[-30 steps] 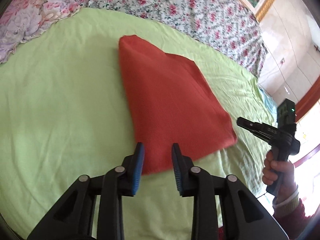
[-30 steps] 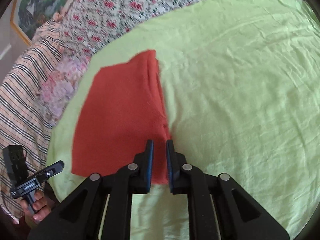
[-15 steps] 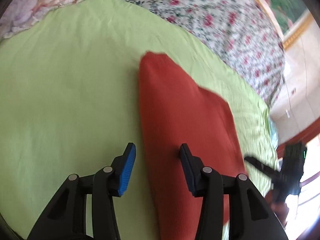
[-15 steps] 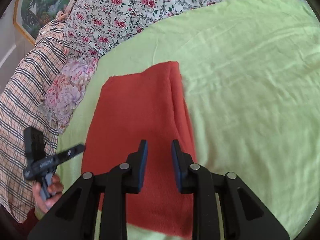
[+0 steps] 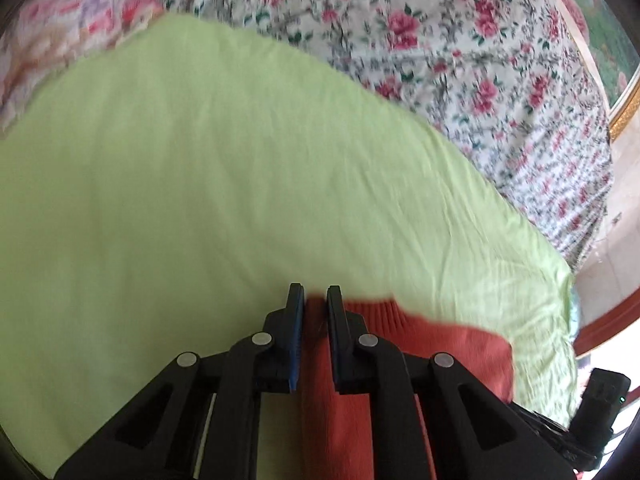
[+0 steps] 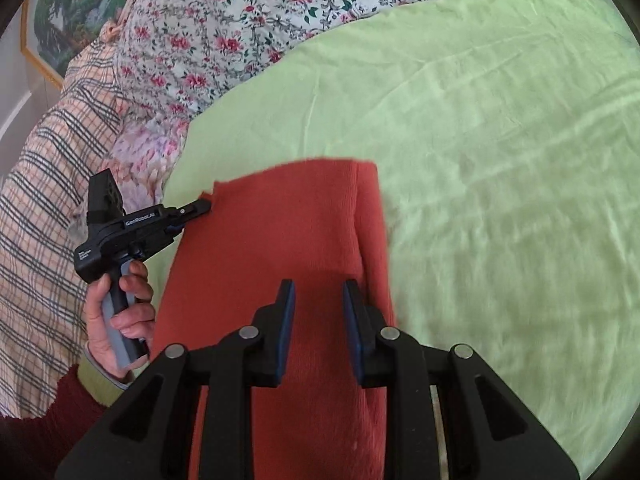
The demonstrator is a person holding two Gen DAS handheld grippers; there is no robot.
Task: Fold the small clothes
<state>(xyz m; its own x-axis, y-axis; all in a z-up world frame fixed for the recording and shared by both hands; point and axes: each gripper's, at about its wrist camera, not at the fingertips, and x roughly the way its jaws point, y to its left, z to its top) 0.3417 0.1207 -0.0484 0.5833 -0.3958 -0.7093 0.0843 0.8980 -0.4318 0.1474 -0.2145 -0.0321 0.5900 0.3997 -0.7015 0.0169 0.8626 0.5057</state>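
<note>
A folded red knit garment (image 6: 288,232) lies flat on the light green sheet (image 6: 500,160). My left gripper (image 5: 315,298) is shut on the garment's far corner (image 5: 432,348); the right wrist view shows its tip (image 6: 202,206) at the cloth's far left corner. My right gripper (image 6: 318,292) is open, jaws a little apart, hovering over the garment's near right part, next to its folded edge. It holds nothing. Part of the right gripper's body (image 5: 600,400) shows at the lower right of the left wrist view.
A floral quilt (image 5: 440,40) lies along the far side of the sheet. A checked cloth (image 6: 48,184) and a flowered pillow (image 6: 148,148) lie at the left. A framed picture (image 6: 60,20) hangs on the wall behind.
My left gripper moved along the garment's edge to its far corner and closed on it. My right gripper opened and moved forward over the cloth.
</note>
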